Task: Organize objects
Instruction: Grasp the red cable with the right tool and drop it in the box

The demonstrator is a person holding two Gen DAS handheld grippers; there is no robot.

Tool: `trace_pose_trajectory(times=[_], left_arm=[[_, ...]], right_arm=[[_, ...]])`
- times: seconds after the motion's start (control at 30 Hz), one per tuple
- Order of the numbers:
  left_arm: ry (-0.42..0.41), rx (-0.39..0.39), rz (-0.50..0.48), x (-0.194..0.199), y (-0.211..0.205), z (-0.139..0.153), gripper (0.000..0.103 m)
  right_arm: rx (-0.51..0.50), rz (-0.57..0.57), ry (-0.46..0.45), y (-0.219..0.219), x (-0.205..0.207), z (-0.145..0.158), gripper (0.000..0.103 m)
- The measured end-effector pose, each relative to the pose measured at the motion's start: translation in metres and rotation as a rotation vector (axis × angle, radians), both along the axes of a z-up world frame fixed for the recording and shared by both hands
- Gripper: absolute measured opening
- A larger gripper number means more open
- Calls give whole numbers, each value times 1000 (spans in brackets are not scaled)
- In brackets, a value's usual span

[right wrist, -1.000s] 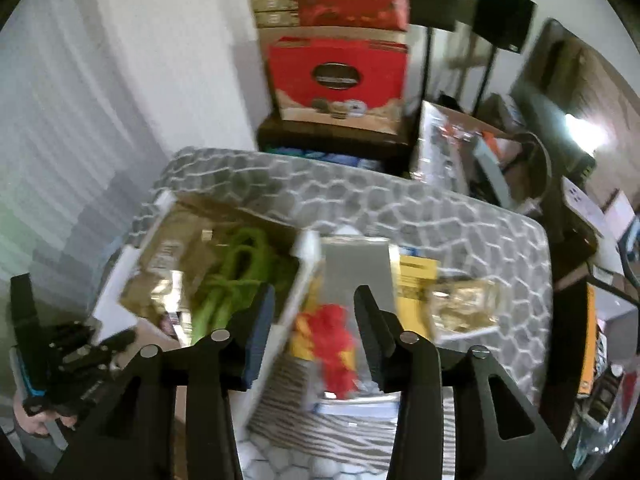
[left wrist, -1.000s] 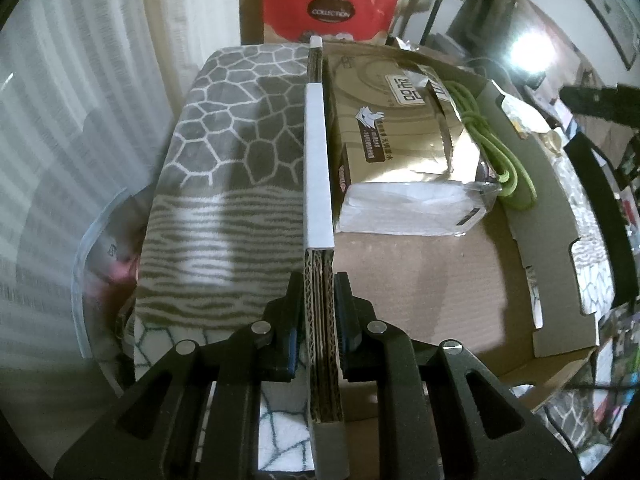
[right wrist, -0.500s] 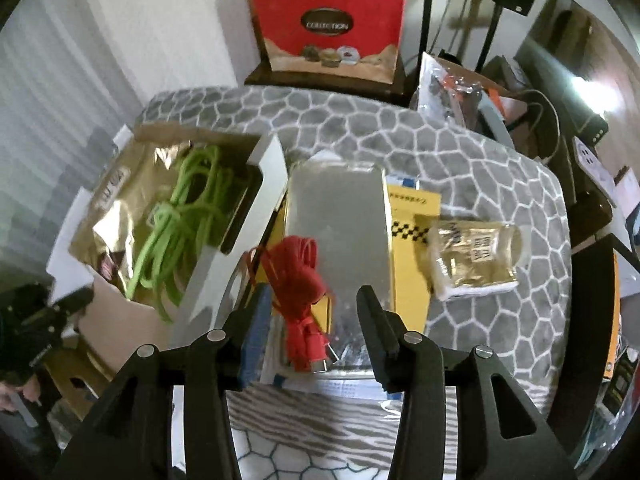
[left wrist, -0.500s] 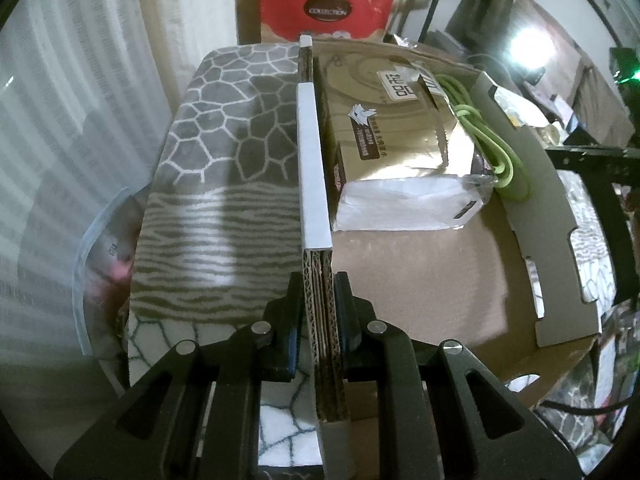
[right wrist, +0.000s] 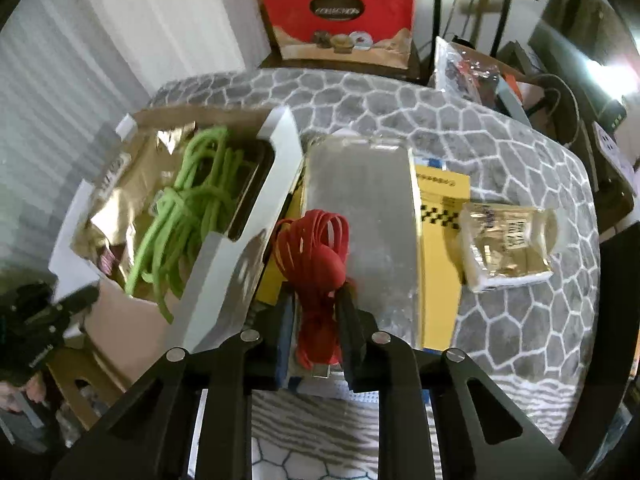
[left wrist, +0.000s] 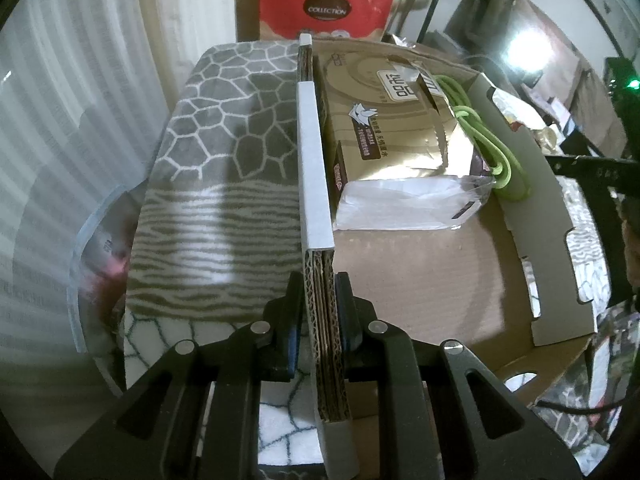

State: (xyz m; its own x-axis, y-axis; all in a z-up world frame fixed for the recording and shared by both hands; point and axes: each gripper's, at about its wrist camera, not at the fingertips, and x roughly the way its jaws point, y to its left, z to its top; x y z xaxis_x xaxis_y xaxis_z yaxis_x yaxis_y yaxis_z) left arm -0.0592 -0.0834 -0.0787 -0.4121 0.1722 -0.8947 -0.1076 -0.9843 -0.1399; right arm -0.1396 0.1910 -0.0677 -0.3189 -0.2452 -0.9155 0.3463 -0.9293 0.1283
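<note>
1. The coiled red cable bundle [right wrist: 320,248] lies on a flat silver foil pouch [right wrist: 368,216] at the centre of the right wrist view, its tail running down toward 6 o'clock.
2. The right gripper [right wrist: 316,304] has its jaws pressed against both sides of the red cable bundle, clamped on it.
3. The open brown cardboard box [right wrist: 280,168] sits at 9 o'clock of the bundle, just beside the pouch, its white-faced wall nearest.
4. Inside the box a coiled lime-green cord [right wrist: 180,216] lies on a gold foil tissue pack [left wrist: 384,120].
5. The left gripper [left wrist: 320,312] is closed tight on the box's corrugated side wall [left wrist: 314,184], which runs toward 12 o'clock in the left wrist view.
6. A yellow flat packet [right wrist: 440,216] lies under the pouch, and a small clear-wrapped gold packet [right wrist: 508,244] rests at 3 o'clock.
7. All sit on a grey stone-patterned cloth [right wrist: 520,332]; a red carton printed "COLLECTION" [right wrist: 340,12] stands at 12 o'clock.
</note>
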Motion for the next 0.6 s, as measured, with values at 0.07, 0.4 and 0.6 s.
trace_pose_trajectory(times=[0.07, 0.4, 0.6], left_arm=[[-1, 3, -1, 1, 0, 0, 14], [-2, -1, -1, 1, 0, 0, 14], [-3, -4, -3, 1, 1, 1, 14]], right_arm=[[-22, -16, 16, 5, 1, 12, 19], [-134, 54, 90, -11, 28, 75, 19], [-248, 119, -68, -43, 47, 52, 19]])
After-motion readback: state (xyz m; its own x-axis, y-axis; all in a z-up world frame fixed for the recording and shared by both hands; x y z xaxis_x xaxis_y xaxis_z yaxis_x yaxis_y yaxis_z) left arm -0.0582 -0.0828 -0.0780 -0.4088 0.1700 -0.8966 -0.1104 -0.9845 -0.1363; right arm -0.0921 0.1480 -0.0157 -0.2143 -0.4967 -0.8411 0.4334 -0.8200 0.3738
